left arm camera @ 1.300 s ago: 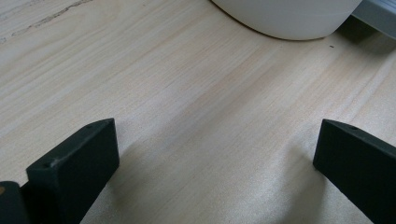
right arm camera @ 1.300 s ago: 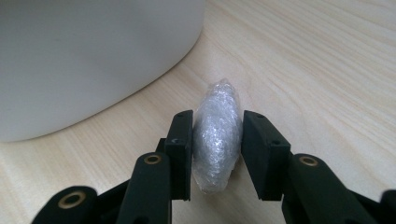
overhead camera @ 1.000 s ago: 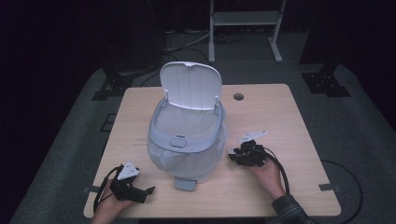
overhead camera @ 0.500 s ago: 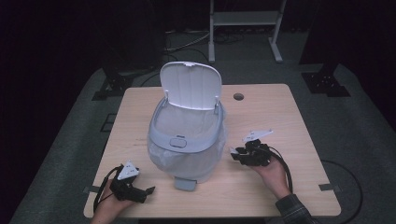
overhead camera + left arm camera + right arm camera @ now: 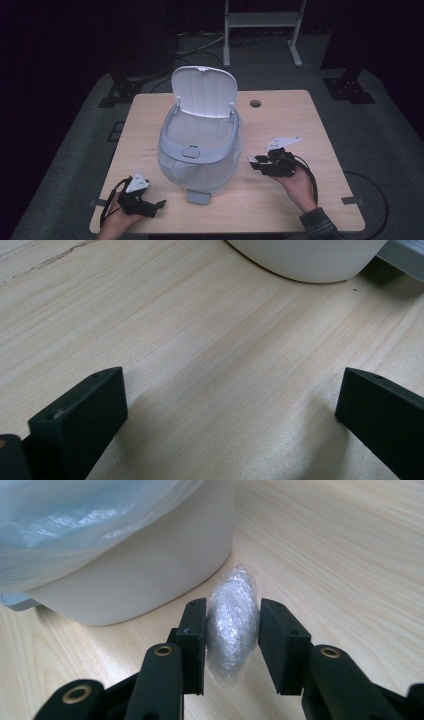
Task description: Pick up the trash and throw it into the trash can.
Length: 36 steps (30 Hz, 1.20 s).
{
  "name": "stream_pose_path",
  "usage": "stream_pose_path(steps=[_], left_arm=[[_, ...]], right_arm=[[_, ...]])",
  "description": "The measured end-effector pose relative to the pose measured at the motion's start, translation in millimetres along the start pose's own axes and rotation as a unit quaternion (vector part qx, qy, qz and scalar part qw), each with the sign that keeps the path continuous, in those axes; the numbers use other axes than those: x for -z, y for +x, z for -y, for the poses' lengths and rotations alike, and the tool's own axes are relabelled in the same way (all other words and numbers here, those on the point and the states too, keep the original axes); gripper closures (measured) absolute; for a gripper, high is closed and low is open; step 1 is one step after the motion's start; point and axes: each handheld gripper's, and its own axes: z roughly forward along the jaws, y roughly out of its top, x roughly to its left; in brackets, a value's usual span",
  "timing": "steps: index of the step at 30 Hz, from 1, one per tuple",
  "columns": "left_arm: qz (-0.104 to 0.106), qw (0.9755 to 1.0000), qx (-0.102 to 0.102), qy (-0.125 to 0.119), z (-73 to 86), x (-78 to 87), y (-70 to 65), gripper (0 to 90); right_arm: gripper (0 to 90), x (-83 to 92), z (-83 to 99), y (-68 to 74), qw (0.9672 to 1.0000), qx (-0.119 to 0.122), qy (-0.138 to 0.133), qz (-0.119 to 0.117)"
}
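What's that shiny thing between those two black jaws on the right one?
A crumpled wad of clear plastic, pinched between the right gripper's jaws, seen in the right gripper view.

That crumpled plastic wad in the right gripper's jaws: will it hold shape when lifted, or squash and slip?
The crumpled plastic wad looks like thin wrinkled film, so probably very light and soft. It already bulges past the right gripper, so it will likely squash further. Its glossy surface might slip.

Wooden table (image 5: 310, 125); white lidded bin (image 5: 200, 145) on it, centre.
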Motion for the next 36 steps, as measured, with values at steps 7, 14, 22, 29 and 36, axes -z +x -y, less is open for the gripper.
stream_pose_path(steps=[7, 14, 22, 29, 36], left_arm=[[0.0, 1.0, 0.0, 0.0, 0.0, 0.0, 0.0, 0.0], [0.0, 1.0, 0.0, 0.0, 0.0, 0.0, 0.0, 0.0], [0.0, 1.0, 0.0, 0.0, -0.1, 0.0, 0.1, 0.0], [0.001, 1.0, -0.001, 0.0, -0.1, -0.1, 0.1, 0.0], [0.001, 1.0, -0.001, 0.0, -0.1, -0.1, 0.1, 0.0]], right_arm=[[63.9, 9.9, -3.2, 0.6, 0.9999, 0.004, -0.009, -0.002], [64.1, 18.9, -6.3, 0.1, 0.9998, 0.005, -0.018, -0.005], [64.2, 29.0, -11.3, 0.8, 0.9995, 0.005, -0.028, -0.013], [64.3, 43.9, -17.7, 1.7, 0.9989, 0.007, -0.042, -0.02], [64.3, 53.4, -24.4, 3.9, 0.9983, 0.013, -0.053, -0.023]])
